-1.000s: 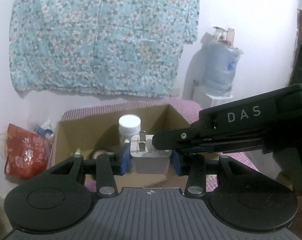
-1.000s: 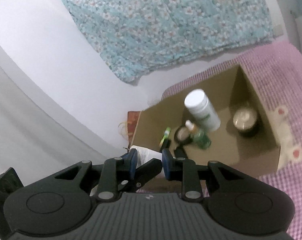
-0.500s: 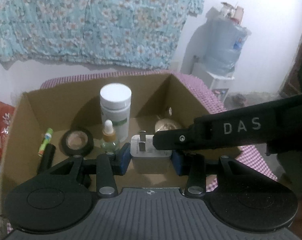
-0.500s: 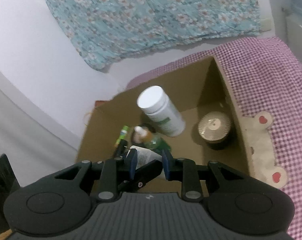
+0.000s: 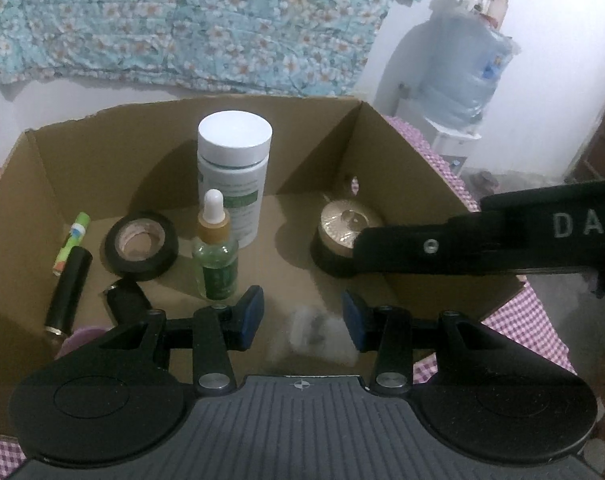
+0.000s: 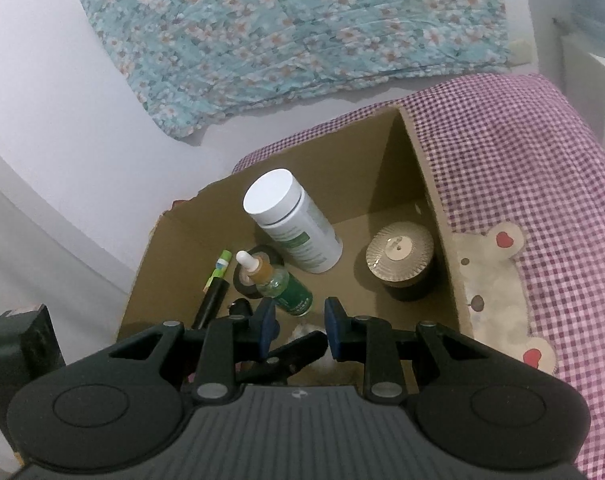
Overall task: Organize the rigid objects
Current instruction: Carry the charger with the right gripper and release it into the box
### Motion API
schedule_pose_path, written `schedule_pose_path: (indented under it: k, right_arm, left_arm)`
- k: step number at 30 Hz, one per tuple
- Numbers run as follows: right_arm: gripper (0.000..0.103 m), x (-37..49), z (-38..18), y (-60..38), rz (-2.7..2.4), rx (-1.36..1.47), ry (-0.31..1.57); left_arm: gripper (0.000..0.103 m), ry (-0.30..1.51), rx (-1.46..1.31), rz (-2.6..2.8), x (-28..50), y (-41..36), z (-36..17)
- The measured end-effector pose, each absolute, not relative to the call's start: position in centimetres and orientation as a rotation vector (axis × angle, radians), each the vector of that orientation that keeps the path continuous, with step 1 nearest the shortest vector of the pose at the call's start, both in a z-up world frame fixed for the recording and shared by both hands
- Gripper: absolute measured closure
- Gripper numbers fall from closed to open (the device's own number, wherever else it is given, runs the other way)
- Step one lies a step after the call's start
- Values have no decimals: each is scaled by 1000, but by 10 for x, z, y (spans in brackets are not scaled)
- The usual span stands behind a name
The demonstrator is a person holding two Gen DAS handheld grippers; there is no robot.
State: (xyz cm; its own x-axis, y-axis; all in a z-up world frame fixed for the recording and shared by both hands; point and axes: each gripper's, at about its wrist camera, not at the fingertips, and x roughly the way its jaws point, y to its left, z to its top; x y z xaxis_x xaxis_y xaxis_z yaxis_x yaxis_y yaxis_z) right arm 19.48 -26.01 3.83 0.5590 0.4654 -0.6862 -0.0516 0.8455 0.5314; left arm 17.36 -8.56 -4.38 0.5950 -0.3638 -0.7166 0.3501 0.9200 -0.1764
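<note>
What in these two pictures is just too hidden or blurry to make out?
- Falling white object, left wrist view: motion-blurred, shape unreadable.
- Same object, right wrist view: mostly behind the other tool's finger.
- Gold-lidded jar, left wrist view: right side covered by the black arm.
- Small black item, left wrist view: partly behind the left gripper.

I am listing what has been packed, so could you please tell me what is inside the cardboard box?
Inside the cardboard box: white bottle, dropper bottle, tape roll, gold-lidded jar, black tubes and a blurred white object. The near-left corner is covered.
</note>
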Motion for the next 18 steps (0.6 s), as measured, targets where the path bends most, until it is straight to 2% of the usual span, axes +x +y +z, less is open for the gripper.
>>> schedule_pose_path:
  k: [2,5,13,18]
  right_arm:
    - [73,192,40,-261,319,498,932]
    - [73,189,42,-262,319,509,928]
    - [73,179,46,-262,314,535,925]
    - [73,172,48,-261,312,542,921]
  left_arm:
    - [57,848,-20,-408,174,-85,-44]
    - [48,858,-30,-389,175,-83,-41]
    - [17,872,-13,-346,168,-81,-29]
    - [9,862,-3,-343,162,-79,-22]
